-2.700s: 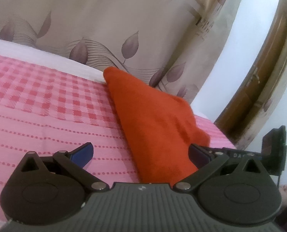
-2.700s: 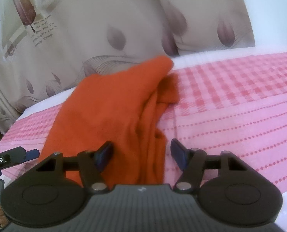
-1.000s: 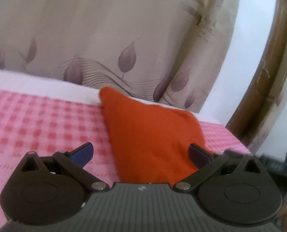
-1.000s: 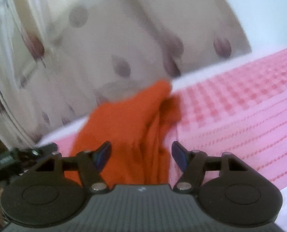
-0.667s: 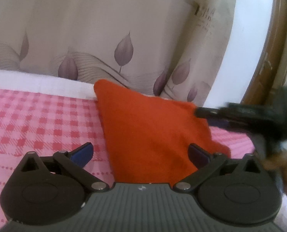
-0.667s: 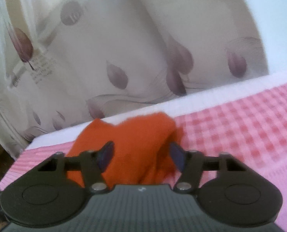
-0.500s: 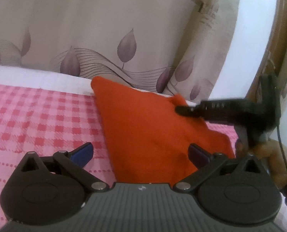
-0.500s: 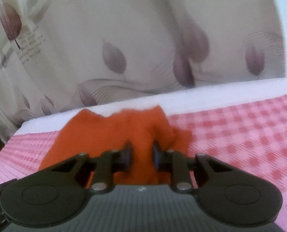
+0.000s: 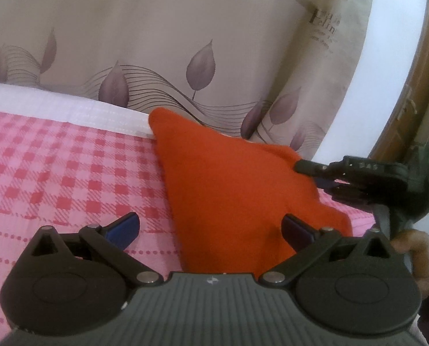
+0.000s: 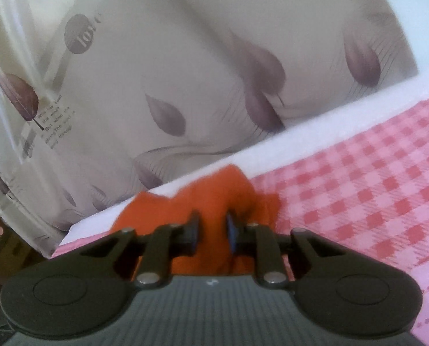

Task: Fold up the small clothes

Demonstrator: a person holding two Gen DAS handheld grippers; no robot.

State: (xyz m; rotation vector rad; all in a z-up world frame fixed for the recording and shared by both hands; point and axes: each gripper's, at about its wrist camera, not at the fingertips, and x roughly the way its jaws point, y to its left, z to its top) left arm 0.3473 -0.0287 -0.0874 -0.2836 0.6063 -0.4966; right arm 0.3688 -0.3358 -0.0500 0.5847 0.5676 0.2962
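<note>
An orange garment lies on the pink checked bedspread, its far corner at the white edge of the bed. My left gripper is open and empty, its fingers low on either side of the garment's near part. In the left wrist view my right gripper comes in from the right and pinches the garment's far right edge. In the right wrist view the right gripper has its jaws closed on a bunch of the orange garment.
A beige curtain with purple leaves hangs right behind the bed. A brown wooden door frame stands at the right. The white edge of the bed runs along the curtain. The bedspread stretches away to the right.
My right gripper moved in over the garment's far right edge and closed on it. My left gripper stayed open and shifted only slightly.
</note>
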